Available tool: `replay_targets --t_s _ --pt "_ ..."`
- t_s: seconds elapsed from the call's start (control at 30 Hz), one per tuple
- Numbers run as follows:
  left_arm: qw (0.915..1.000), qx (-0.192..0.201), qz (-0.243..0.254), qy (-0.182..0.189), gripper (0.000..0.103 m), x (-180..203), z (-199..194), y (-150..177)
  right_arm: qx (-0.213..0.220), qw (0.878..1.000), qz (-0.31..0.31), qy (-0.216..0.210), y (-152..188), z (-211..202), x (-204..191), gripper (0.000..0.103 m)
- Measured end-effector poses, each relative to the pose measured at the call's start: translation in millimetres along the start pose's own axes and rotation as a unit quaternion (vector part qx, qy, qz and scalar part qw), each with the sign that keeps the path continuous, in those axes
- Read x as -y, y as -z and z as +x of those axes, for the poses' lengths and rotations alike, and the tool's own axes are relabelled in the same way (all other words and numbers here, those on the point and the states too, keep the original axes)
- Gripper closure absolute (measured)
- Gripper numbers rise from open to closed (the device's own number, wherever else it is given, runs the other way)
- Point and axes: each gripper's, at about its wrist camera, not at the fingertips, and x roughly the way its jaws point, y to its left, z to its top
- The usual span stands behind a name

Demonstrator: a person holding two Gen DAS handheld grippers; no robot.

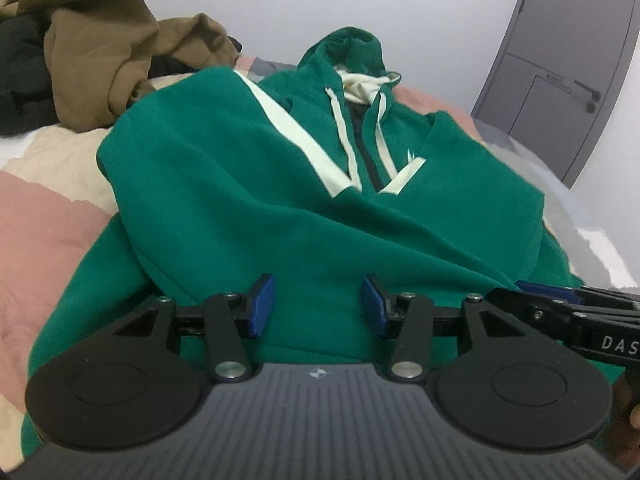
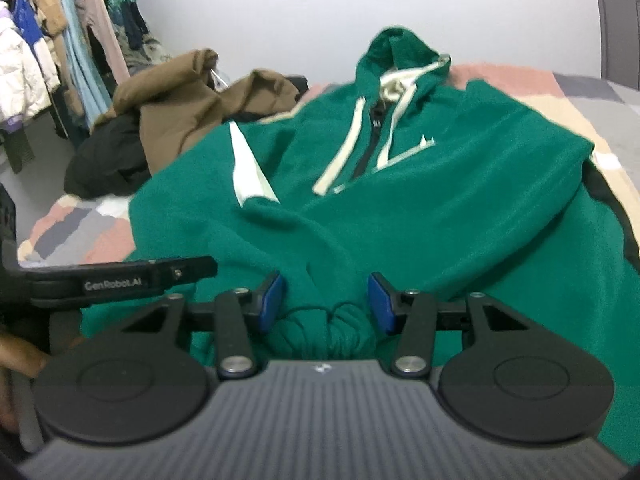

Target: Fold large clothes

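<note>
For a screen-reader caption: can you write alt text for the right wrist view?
A green zip-up hoodie with cream drawstrings lies spread on a patchwork quilt. The right claw straddles bunched hem fabric, blue pads apart. A brown garment heap sits behind, left.

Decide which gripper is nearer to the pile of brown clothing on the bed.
Left. The left gripper hangs over the green hoodie on the side where the brown clothing lies. The right gripper is at the hoodie's bunched cuff, beyond the left one.

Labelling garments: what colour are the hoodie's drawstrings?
Cream-white drawstrings on the green fleece hoodie, clearest in the left wrist view.
</note>
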Motion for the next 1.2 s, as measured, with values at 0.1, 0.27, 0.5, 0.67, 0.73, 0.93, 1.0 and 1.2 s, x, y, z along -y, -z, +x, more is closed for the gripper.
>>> replay_targets --t_s 0.1,0.27,0.5,0.67,0.73,0.93,1.0,1.2 --pt "0.9999 -0.009 0.003 -0.004 0.049 0 8 2 -0.02 1.0 0.014 -0.003 4 12 5 0.053" --pt "0.9994 -0.014 -0.03 -0.007 0.049 -2 14 3 -0.025 1.0 -0.001 0.003 9 21 2 0.053" --pt "0.9997 0.005 -0.021 -0.011 0.044 -1 -3 1 -0.016 1.0 0.01 0.003 0 8 4 0.054" --pt "0.9973 0.03 -0.066 0.004 0.041 -1 -28 -10 0.015 1.0 0.024 0.008 -4 -11 3 0.053" --pt "0.9973 0.042 -0.059 0.006 0.04 5 -38 -11 0.03 0.999 0.016 0.015 -4 -21 1 0.053" --pt "0.9968 0.072 -0.033 0.012 0.04 22 -62 -18 0.074 0.996 0.033 0.026 -15 -46 3 0.053" --pt "0.9968 0.071 -0.032 0.017 0.04 26 -62 -28 0.088 0.995 0.033 0.034 -25 -52 5 0.053" --pt "0.9974 0.051 -0.043 0.028 0.04 28 -30 -88 0.1 0.994 0.037 0.026 -84 -44 27 0.051"
